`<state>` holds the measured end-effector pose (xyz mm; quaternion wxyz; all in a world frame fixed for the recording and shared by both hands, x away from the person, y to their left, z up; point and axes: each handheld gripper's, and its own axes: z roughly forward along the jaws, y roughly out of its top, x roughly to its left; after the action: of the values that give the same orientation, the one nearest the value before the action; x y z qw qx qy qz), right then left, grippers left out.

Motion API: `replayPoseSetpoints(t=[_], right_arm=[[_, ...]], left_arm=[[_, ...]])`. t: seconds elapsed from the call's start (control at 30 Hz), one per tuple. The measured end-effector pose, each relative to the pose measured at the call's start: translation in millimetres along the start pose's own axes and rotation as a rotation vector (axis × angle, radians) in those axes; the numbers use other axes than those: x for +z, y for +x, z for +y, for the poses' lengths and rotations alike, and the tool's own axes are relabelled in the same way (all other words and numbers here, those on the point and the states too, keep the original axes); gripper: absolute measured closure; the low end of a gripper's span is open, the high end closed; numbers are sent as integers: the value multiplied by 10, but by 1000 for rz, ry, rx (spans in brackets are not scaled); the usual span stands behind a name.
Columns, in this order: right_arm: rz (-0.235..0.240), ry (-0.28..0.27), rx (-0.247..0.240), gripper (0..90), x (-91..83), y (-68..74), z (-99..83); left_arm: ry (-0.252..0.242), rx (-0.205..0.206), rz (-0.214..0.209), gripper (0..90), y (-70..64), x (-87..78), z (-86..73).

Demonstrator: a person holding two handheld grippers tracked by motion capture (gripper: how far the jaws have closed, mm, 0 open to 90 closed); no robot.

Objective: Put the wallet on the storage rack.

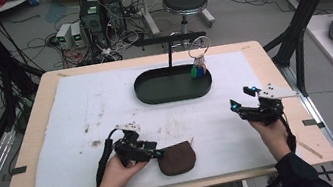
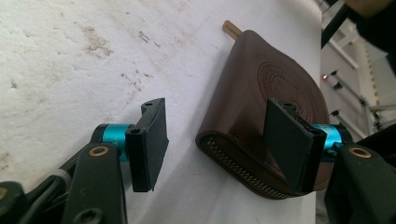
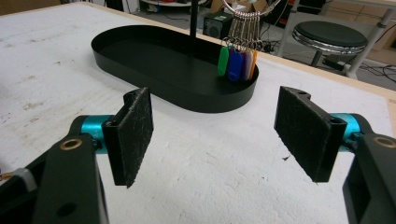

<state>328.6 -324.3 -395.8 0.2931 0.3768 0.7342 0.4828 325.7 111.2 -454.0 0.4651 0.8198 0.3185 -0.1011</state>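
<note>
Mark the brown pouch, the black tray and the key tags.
brown pouch (image 1: 177,158), high view, middle of its top face.
black tray (image 1: 154,95), high view, front rim.
key tags (image 3: 237,65), right gripper view, blue tag's face.

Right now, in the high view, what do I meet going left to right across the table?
Left gripper → brown pouch → black tray → key ring with coloured tags → right gripper.

We see no words or numbers that we can read. The brown pouch (image 2: 261,107) has a round stamp pressed into it, but its marks are too faint. The colored key tags (image 3: 237,64) look blank.
</note>
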Motion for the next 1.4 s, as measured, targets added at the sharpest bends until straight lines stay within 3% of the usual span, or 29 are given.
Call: replayPoseSetpoints(t=[0.03, 0.1, 0.37, 0.53, 0.7, 0.73, 0.77, 0.97, 1.1, 1.17, 1.23, 1.27, 1.3, 1.4], right_arm=[[3, 1, 4, 287, 2, 5, 0], [2, 2, -2, 287, 8, 9, 1], [6, 6, -6, 309, 12, 30, 7], [12, 4, -10, 341, 6, 30, 8], [18, 2, -6, 341, 5, 28, 8], [22, 1, -2, 341, 4, 32, 10], [22, 1, -2, 341, 4, 32, 10], [48, -25, 11, 340, -3, 55, 42], [117, -41, 21, 339, 25, 123, 78], [193, -45, 29, 330, 71, 195, 103], [232, -37, 16, 328, 111, 260, 119], [291, -29, 10, 322, 164, 330, 131], [291, -29, 10, 322, 164, 330, 131], [393, 0, 19, 311, 256, 433, 140]], left_arm=[[2, -9, -5, 407, -2, 1, -1], [4, -30, -57, 550, 6, 4, -10], [-17, -2, -44, 619, -23, 0, -18], [-54, 54, -33, 681, -65, -22, 7], [-102, 139, -21, 710, -140, -67, 69], [-130, 174, -17, 719, -169, -89, 95], [-130, 174, -17, 722, -169, -89, 95], [-215, 282, 24, 736, -241, -198, 167], [-243, 366, 32, 740, -294, -238, 180], [-249, 393, 28, 741, -323, -242, 181], [-254, 414, 27, 741, -348, -246, 179], [-255, 433, 29, 741, -363, -253, 174], [-255, 433, 29, 741, -363, -253, 174], [-257, 458, 28, 741, -381, -267, 166]])
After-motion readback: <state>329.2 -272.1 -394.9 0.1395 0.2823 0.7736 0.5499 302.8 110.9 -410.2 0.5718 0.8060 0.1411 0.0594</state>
